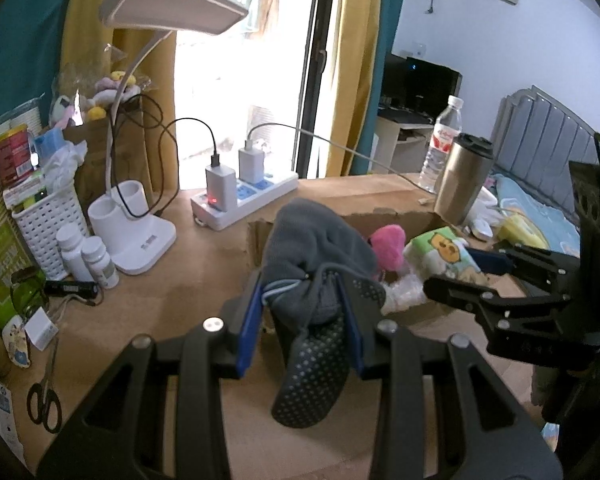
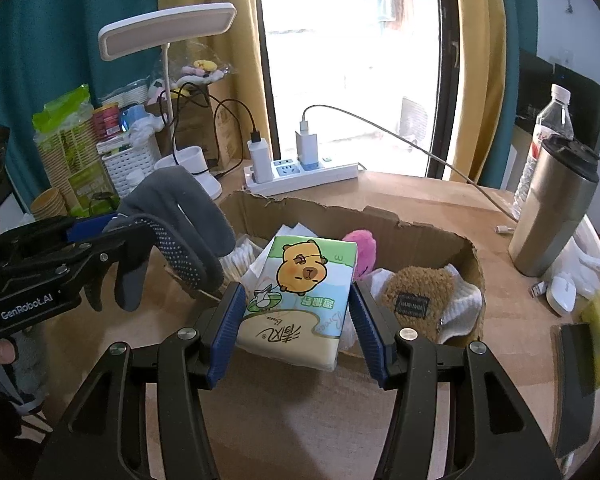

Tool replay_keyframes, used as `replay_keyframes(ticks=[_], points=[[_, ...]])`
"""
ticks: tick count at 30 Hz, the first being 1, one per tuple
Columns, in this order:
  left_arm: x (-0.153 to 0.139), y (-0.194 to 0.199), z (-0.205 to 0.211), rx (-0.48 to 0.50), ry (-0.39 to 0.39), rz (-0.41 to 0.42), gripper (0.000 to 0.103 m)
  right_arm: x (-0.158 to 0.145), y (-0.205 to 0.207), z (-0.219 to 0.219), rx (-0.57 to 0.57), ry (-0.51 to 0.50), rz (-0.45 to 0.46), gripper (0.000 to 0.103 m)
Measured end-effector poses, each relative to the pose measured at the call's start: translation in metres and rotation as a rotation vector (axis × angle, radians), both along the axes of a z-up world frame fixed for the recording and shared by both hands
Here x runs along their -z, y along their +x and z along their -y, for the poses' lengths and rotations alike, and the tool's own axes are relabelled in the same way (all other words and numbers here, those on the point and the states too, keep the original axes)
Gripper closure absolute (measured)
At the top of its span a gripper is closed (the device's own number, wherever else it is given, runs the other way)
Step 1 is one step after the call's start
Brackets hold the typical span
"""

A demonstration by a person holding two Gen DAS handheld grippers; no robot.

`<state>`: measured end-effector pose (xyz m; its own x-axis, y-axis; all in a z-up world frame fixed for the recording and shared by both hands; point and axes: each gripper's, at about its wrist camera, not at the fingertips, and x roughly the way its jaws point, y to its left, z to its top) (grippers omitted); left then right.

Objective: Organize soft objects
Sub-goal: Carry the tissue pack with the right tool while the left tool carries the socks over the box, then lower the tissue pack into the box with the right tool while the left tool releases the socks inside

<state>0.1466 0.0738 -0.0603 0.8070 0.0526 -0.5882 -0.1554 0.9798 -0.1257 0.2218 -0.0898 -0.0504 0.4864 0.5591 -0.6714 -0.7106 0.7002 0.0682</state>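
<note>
Wooden desk [image 2: 420, 196] by bright window; torn cardboard box [image 2: 420, 236] holds pink plush [image 2: 364, 250] and brown plush [image 2: 418, 300] | left gripper [image 1: 300, 312] clenched on grey glove [image 1: 316, 264], raised beside box | right gripper [image 2: 298, 320] grasping tissue pack [image 2: 300, 300] over box's near edge
</note>
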Motion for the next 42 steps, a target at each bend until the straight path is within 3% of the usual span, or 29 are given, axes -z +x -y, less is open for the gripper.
replay_keyframes(ticks=[30, 42], points=[[0.022, 0.051, -0.018, -0.024, -0.023, -0.041, 0.065, 0.016, 0.045, -0.038, -0.040, -0.004, -0.047, 0.046], [0.038, 0.068, -0.024, -0.034, -0.055, -0.085, 0.063, 0.031, 0.072, -0.041, 0.032, 0.006, -0.074, 0.046]])
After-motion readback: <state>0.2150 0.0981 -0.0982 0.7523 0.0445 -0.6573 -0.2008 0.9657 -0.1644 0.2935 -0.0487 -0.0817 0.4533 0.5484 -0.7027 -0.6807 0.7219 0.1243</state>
